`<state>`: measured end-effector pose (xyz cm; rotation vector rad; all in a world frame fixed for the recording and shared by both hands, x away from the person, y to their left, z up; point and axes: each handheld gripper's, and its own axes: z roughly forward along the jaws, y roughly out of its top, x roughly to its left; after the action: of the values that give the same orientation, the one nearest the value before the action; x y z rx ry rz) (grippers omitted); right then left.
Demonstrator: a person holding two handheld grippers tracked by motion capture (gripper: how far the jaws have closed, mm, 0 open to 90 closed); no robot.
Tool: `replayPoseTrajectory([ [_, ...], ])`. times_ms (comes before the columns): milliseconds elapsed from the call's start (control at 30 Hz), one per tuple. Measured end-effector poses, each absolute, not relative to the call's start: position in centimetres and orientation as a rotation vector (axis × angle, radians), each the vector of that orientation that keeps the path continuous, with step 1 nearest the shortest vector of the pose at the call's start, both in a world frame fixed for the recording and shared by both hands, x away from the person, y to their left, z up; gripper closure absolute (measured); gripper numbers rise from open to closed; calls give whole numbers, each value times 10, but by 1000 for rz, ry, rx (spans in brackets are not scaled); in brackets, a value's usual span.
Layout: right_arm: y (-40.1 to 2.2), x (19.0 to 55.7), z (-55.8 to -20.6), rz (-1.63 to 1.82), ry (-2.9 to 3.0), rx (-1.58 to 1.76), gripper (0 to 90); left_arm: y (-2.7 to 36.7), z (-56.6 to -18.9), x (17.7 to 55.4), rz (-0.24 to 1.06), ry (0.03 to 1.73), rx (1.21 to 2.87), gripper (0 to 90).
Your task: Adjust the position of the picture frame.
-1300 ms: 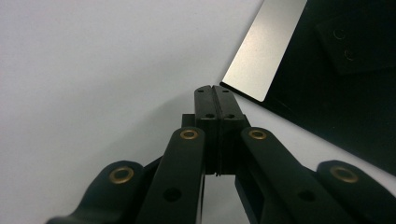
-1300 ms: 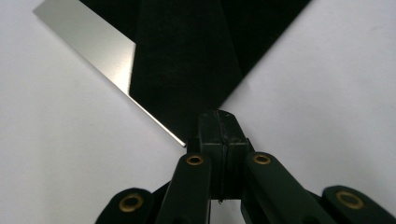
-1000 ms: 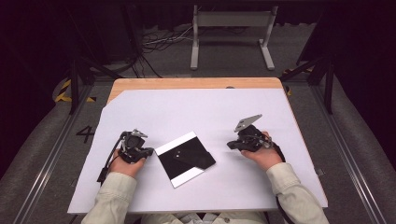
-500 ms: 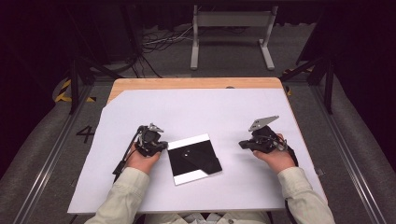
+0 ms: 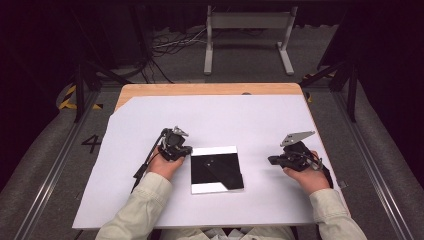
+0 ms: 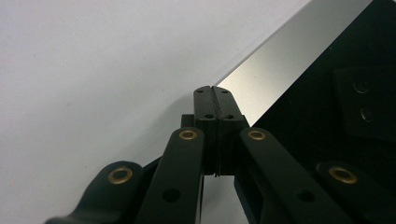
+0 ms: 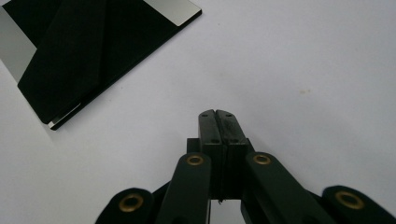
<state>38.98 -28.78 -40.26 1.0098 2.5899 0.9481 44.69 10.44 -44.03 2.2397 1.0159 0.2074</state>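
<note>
Both tools closed and empty, flat black square panel with silver edge strips (image 5: 216,169) lying mid-desk.
Left tool (image 6: 215,95) tips sit at the panel's silver left edge, right tool (image 7: 218,116) well apart on the bare white desk (image 5: 250,115). Panel looks thin, stiff, glossy, likely slippery; pinch an edge or corner. Plenty of open room all around.

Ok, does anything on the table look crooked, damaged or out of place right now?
Nothing stands out. The black and silver folded sheet lies flat on the white table cover, roughly square to it. The left gripper, shut, sits at its left edge; the right gripper, shut, is apart from it.
</note>
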Motion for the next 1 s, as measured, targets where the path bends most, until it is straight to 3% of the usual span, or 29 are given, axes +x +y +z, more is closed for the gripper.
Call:
replayPoseTrajectory([
  [233,-288,387,-403,948,2590,1005,900,106,-444,450,202,951,2221,900],
  [600,-284,387,-399,982,2569,969,899,107,-427,432,334,874,2262,836],
  [700,-285,386,-397,1000,2566,956,899,114,-417,418,377,755,2301,822],
  [1000,-290,382,-388,1047,2569,902,898,125,-403,403,351,695,2251,799],
])
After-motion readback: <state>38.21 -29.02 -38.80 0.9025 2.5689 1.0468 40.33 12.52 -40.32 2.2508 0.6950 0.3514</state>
